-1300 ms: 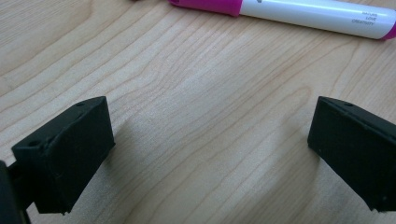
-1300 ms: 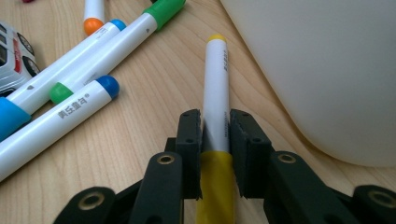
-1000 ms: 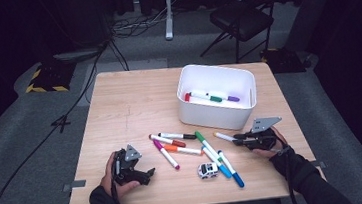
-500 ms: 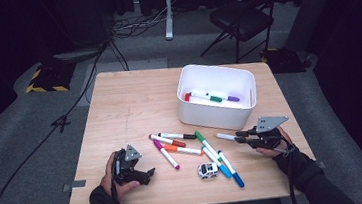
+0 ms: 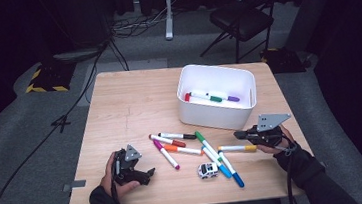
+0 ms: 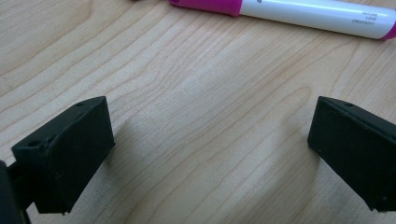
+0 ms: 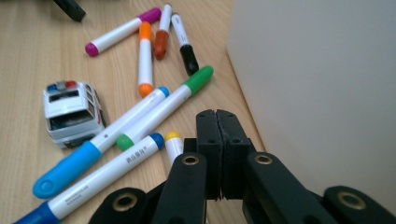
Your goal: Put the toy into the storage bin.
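My right gripper (image 5: 237, 135) hovers just in front of the white bin (image 5: 218, 116). Its jaws are pressed together with nothing between them (image 7: 216, 116). A yellow-capped marker (image 5: 238, 148) (image 7: 173, 142) lies on the table right under them. To its left is a loose spread of markers: blue (image 5: 231, 170), green (image 5: 204, 142), orange (image 5: 178, 148) and pink (image 5: 166, 155). My left gripper (image 5: 147, 174) rests on the wood at the near left, open. Its jaws stand wide apart over bare table (image 6: 210, 140), and the pink marker (image 6: 299, 11) lies beyond them.
A toy police car (image 5: 207, 170) (image 7: 72, 112) stands among the markers near the front edge. Inside the bin lie several markers (image 5: 211, 97). The bin's white wall (image 7: 317, 84) rises close beside my right gripper. A folding chair (image 5: 241, 18) stands beyond the table.
My right gripper has risen a little. The yellow-capped marker now lies a bit nearer the front edge, below the jaws. The left gripper has stayed put.
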`<control>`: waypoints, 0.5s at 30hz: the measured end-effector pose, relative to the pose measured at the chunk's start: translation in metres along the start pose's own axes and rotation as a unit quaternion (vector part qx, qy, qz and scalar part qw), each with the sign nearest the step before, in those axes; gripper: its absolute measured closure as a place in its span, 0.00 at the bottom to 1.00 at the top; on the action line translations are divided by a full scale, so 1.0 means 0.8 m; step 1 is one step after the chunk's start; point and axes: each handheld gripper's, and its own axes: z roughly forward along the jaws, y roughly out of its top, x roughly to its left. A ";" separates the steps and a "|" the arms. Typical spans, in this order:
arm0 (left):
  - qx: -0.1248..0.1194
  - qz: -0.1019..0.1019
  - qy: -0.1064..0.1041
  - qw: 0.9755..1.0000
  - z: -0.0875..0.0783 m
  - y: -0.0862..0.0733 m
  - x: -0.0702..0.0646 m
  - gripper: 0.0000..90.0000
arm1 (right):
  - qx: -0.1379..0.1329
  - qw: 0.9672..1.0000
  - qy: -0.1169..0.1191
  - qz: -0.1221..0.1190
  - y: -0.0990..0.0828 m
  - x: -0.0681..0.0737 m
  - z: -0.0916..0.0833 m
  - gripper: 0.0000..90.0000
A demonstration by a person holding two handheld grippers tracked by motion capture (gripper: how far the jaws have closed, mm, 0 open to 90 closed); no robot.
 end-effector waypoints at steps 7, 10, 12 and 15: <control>0.000 0.000 0.000 1.000 0.000 0.000 0.000 0.01 | 0.019 0.999 0.030 0.016 -0.021 -0.008 0.002 0.84; 0.000 0.000 0.000 1.000 0.000 0.000 0.000 0.01 | 0.018 0.999 0.046 0.020 -0.032 -0.008 -0.004 0.80; 0.000 0.000 0.000 1.000 0.000 0.000 0.000 0.01 | 0.034 0.999 0.037 0.023 -0.043 -0.008 -0.007 0.74; 0.000 0.000 0.000 1.000 0.000 0.000 0.000 0.01 | 0.048 0.997 0.048 0.034 -0.063 -0.009 -0.008 0.68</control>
